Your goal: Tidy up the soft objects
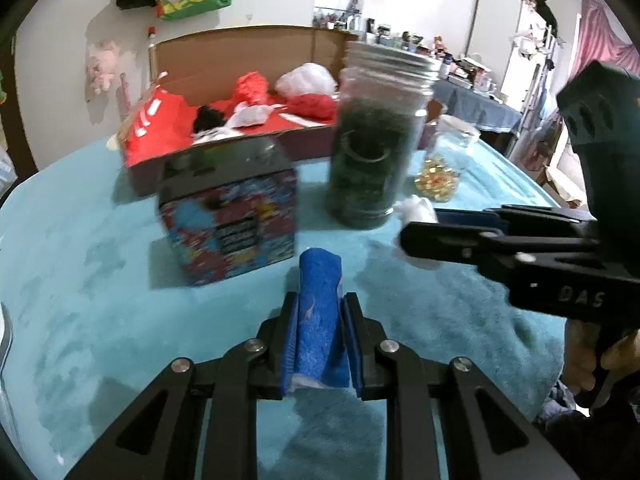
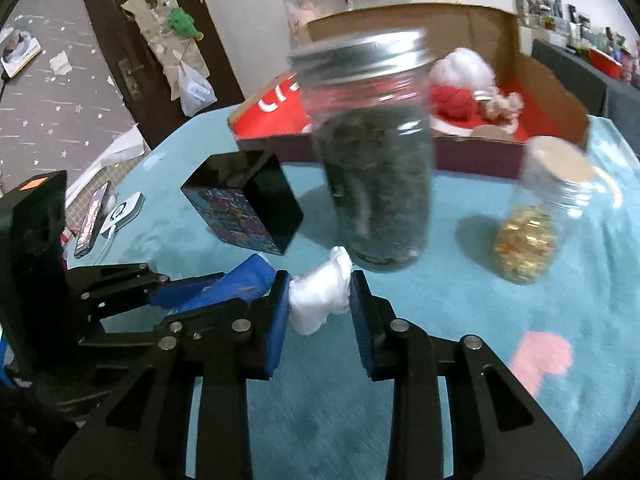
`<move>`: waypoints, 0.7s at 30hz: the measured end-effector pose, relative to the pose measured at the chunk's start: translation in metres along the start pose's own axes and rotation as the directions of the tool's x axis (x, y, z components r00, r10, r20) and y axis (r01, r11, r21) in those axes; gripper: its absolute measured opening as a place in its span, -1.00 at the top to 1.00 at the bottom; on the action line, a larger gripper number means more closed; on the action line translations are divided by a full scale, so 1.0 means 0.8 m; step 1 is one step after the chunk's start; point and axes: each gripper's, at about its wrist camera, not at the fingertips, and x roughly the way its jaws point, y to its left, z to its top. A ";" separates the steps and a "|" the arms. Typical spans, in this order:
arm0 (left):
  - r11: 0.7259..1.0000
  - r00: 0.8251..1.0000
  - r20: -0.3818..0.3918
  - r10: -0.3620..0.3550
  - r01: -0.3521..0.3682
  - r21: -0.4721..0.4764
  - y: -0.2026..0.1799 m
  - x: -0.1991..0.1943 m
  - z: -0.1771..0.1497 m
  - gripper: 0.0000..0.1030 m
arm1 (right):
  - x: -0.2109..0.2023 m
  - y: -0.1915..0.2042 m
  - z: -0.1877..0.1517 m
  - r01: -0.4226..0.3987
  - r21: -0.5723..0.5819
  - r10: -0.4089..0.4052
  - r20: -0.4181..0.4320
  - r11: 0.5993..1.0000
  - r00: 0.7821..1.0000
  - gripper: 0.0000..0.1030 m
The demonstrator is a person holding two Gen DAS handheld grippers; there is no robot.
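My left gripper [image 1: 320, 312] is shut on a rolled blue soft cloth [image 1: 322, 312] and holds it above the teal blanket. It also shows in the right wrist view [image 2: 192, 294] with the blue cloth [image 2: 244, 280] at the left. My right gripper [image 2: 320, 296] is shut on a white soft wad [image 2: 320, 300]; in the left wrist view it [image 1: 416, 236] comes in from the right with the white wad [image 1: 416, 206] at its tip. A cardboard box [image 1: 248, 52] with a red lining holds red, white and black soft items [image 1: 312, 96] at the back.
A tall jar of dark stuff [image 1: 372, 140] with a metal lid stands in the middle. A smaller jar of yellow beads [image 1: 440, 164] stands to its right. A colourful printed box [image 1: 232, 220] stands to its left. A phone [image 2: 92, 220] lies at the far left.
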 end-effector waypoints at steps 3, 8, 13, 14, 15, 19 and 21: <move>1.000 1.000 0.008 -0.016 0.016 0.010 -0.010 0.001 0.006 0.56 | -0.022 -0.017 -0.005 0.007 0.024 -0.007 0.009 1.000 1.000 0.45; 0.999 0.999 0.014 -0.035 0.034 0.019 -0.024 0.007 0.016 0.56 | -0.042 -0.032 -0.012 0.031 0.042 -0.032 0.015 0.999 0.999 0.45; 0.999 0.999 0.013 -0.038 0.037 0.021 -0.028 0.010 0.019 0.56 | -0.048 -0.045 -0.016 0.035 0.054 -0.036 0.012 0.998 0.999 0.45; 0.999 0.999 0.013 -0.035 0.034 0.021 -0.028 0.009 0.019 0.56 | -0.049 -0.046 -0.017 0.036 0.054 -0.036 0.013 0.998 0.999 0.45; 0.999 0.999 0.013 -0.031 0.031 0.020 -0.028 0.009 0.019 0.56 | -0.049 -0.046 -0.018 0.035 0.053 -0.036 0.013 0.998 0.999 0.45; 1.000 1.000 0.016 -0.018 0.018 0.008 -0.020 0.002 0.016 0.56 | -0.050 -0.050 -0.018 0.035 0.060 -0.035 0.015 0.998 0.999 0.45; 1.000 1.000 0.017 -0.007 0.007 -0.003 -0.012 -0.003 0.013 0.56 | -0.052 -0.054 -0.020 0.038 0.068 -0.039 0.014 0.997 0.999 0.45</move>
